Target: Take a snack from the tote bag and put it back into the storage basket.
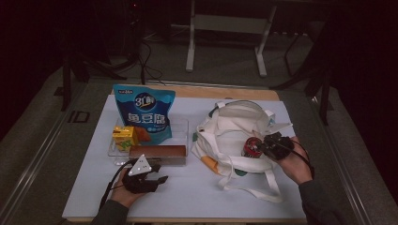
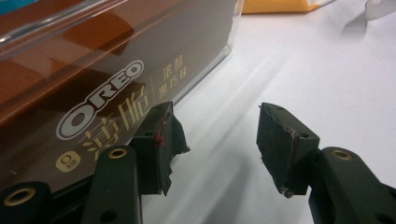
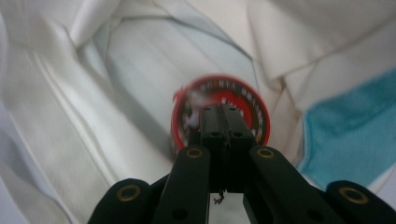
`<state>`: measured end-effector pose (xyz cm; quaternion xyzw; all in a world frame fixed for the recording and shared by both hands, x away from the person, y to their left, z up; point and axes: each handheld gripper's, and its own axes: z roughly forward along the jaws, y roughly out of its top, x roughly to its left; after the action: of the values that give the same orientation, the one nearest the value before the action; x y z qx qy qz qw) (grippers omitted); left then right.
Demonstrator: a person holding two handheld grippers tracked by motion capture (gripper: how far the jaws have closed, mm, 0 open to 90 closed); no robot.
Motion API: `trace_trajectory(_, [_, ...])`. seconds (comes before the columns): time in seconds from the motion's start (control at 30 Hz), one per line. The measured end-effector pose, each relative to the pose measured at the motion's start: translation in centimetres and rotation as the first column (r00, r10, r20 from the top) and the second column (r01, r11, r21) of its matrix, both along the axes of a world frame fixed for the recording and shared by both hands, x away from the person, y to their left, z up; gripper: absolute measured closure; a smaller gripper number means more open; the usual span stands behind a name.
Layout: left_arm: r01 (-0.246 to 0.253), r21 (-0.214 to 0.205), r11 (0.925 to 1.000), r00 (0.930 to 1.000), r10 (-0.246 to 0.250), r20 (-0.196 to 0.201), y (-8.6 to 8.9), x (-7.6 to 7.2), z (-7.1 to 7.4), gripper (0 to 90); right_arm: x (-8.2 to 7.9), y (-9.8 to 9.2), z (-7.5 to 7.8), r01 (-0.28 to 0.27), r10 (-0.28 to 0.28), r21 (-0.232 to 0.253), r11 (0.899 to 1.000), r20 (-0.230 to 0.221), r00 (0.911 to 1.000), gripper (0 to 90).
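A white tote bag (image 1: 230,133) lies open on the right of the white table. A red round can (image 1: 251,147) rests on the bag's cloth, and in the right gripper view the can (image 3: 187,112) looks blurred behind the jaws. My right gripper (image 1: 264,146) (image 3: 223,108) is shut, jaws pressed together against the can's lid, with nothing visibly between them. My left gripper (image 1: 157,176) (image 2: 215,116) is open on the table just in front of a brown Oreo box (image 1: 158,152) (image 2: 93,84); its left jaw is close to the box face.
The Oreo box lies along the front of a clear tray (image 1: 184,125), which also holds a blue snack pouch (image 1: 144,112) and a yellow drink carton (image 1: 124,137). The tote's straps (image 1: 274,190) trail toward the front edge. A teal patch (image 3: 345,135) shows on the bag.
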<state>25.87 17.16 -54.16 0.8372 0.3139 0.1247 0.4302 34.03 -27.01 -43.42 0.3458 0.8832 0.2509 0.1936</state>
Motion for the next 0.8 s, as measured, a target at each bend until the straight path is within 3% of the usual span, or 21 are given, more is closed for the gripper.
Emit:
trace_trajectory(0.13, [-0.001,0.001,1.0,1.0,0.001,0.0,0.0,0.0,0.0,47.0,-0.8,-0.7,-0.5,-0.006,0.006,0.004,1.0,-0.014,0.9999,89.9])
trace_trajectory(0.37, [-0.002,0.0,1.0,1.0,0.002,-0.002,0.0,0.0,0.0,47.0,-1.5,-1.6,-1.7,0.002,-0.003,-0.032,0.999,-0.044,0.999,89.9])
trace_trajectory(0.5, [-0.002,0.001,1.0,1.0,0.002,-0.002,0.0,0.0,0.0,47.0,-1.5,-1.2,-2.2,-0.007,0.005,-0.056,0.998,-0.051,0.9987,89.9])
trace_trajectory(0.8, [0.001,0.001,1.0,1.0,-0.001,-0.001,0.0,0.0,0.0,46.9,-1.0,0.5,-2.2,-0.03,0.028,-0.055,0.998,-0.05,0.9983,89.9])
